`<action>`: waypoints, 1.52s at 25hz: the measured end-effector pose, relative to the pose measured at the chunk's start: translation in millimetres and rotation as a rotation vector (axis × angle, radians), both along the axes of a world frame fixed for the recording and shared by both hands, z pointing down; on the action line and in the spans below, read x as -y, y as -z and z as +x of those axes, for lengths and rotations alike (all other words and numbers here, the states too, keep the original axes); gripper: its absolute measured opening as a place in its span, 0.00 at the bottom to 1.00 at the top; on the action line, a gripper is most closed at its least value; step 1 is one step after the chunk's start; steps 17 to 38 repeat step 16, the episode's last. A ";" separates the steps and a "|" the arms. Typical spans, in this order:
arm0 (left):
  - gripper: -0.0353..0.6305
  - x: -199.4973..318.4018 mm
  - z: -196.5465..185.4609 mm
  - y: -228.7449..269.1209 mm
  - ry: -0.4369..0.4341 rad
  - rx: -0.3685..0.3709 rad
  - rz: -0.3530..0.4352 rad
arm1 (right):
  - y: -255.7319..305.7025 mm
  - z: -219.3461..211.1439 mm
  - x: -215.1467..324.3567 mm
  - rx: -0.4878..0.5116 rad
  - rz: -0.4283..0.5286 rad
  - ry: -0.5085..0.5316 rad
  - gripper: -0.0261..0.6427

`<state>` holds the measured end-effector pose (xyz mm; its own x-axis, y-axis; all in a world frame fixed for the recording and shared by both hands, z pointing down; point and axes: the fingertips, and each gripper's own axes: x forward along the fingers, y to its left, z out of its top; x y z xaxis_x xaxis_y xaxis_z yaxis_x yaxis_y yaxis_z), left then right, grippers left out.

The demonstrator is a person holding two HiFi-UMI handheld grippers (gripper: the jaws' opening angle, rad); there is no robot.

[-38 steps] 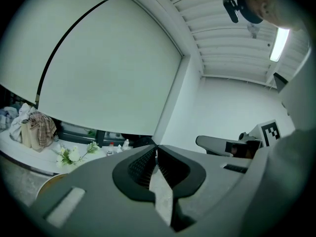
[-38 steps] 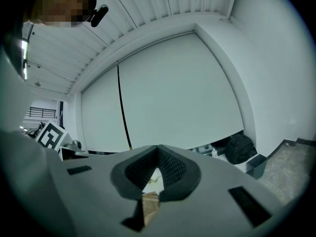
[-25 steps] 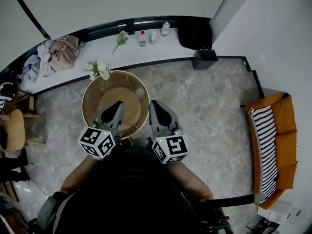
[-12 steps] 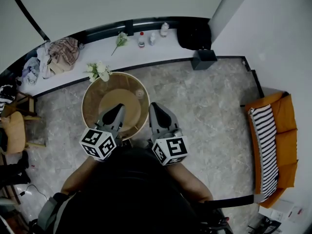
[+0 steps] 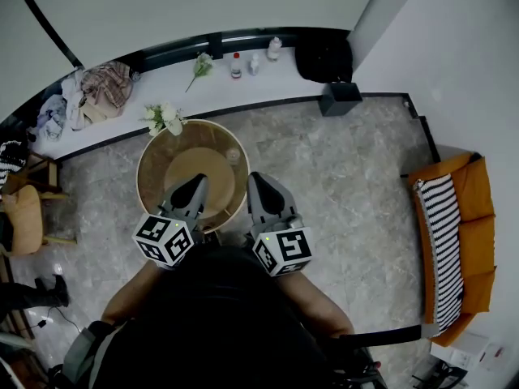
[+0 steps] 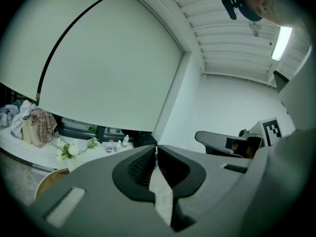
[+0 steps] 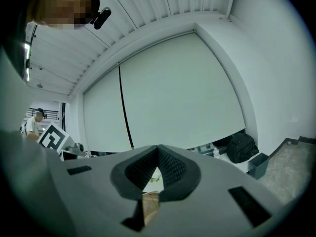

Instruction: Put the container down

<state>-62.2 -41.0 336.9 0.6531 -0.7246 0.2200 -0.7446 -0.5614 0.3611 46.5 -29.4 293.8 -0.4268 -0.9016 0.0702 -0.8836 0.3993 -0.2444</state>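
The left gripper (image 6: 156, 146) has its jaws pressed together with nothing between them. The right gripper (image 7: 158, 147) is likewise closed and empty. Neither holds anything, so the container seems to be down already: a small clear container (image 5: 233, 154) stands on the round wooden table (image 5: 147, 162), ahead of both tips and nearer the right one. Its contents are too small to make out. White flowers (image 5: 165, 117) show at the table's far rim.

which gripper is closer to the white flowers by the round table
Left. The left gripper hangs over the round table, on the person's side of the white flowers. The right gripper is at the table's right rim, farther off to the flowers' right.
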 end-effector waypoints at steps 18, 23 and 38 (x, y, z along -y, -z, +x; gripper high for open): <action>0.08 1.6 5.3 -5.7 -0.015 0.005 -0.016 | -6.4 3.8 2.6 0.014 -0.021 -0.004 0.05; 0.08 1.6 5.3 -5.7 -0.015 0.005 -0.016 | -6.4 3.8 2.6 0.014 -0.021 -0.004 0.05; 0.08 1.6 5.3 -5.7 -0.015 0.005 -0.016 | -6.4 3.8 2.6 0.014 -0.021 -0.004 0.05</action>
